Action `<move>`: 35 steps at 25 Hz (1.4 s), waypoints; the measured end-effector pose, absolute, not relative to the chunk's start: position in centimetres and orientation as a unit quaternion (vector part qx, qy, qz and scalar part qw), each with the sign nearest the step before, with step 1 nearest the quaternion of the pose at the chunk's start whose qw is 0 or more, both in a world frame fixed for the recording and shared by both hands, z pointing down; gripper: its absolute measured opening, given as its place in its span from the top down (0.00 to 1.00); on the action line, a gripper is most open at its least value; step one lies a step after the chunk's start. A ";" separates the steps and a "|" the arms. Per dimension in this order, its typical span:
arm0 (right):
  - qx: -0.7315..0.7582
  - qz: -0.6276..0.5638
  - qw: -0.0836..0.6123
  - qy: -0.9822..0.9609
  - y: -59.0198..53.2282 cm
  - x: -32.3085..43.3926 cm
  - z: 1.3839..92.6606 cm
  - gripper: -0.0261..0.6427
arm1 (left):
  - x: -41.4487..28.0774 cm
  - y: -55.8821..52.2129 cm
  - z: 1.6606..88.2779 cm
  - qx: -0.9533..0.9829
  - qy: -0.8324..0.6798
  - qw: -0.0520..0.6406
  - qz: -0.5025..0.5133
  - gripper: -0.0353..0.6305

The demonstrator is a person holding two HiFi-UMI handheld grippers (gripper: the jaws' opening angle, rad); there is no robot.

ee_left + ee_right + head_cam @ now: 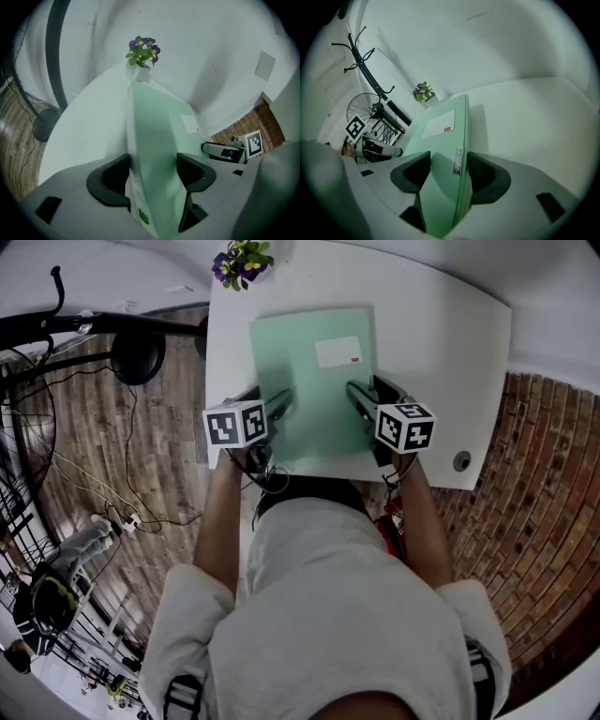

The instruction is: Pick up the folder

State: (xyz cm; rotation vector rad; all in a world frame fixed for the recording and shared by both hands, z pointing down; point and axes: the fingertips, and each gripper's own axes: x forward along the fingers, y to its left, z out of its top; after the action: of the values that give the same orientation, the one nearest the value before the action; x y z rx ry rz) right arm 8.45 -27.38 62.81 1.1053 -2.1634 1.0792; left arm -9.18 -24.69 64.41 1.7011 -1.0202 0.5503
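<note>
Green folder [314, 381] gripped from both sides at the white table [441, 343].
Its near end is clamped edge-on between the narrowed jaws of the left gripper [152, 173] and the right gripper [449, 171]; potted flowers [242, 261] are seen beyond, ahead of the left gripper.

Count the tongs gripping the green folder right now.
2. The left tongs clamp the left edge of the folder; the right tongs clamp its right edge. Both show clearly, none hidden.
</note>
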 end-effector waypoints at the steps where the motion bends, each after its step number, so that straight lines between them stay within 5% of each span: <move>1: 0.403 0.393 0.239 -0.791 -27.2 8.4 62.7 0.58 | -9.2 -24.5 64.3 0.709 -0.426 0.514 0.229 0.46; 35: 0.425 0.350 0.204 -0.809 -18.5 13.6 58.4 0.58 | -4.1 -15.7 59.9 0.732 -0.447 0.468 0.213 0.46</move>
State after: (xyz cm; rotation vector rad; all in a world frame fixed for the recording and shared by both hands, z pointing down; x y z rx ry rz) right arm 13.57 -18.51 58.36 1.1863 -2.2580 0.9767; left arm -4.08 -15.67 59.88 1.7949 -1.0966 0.5233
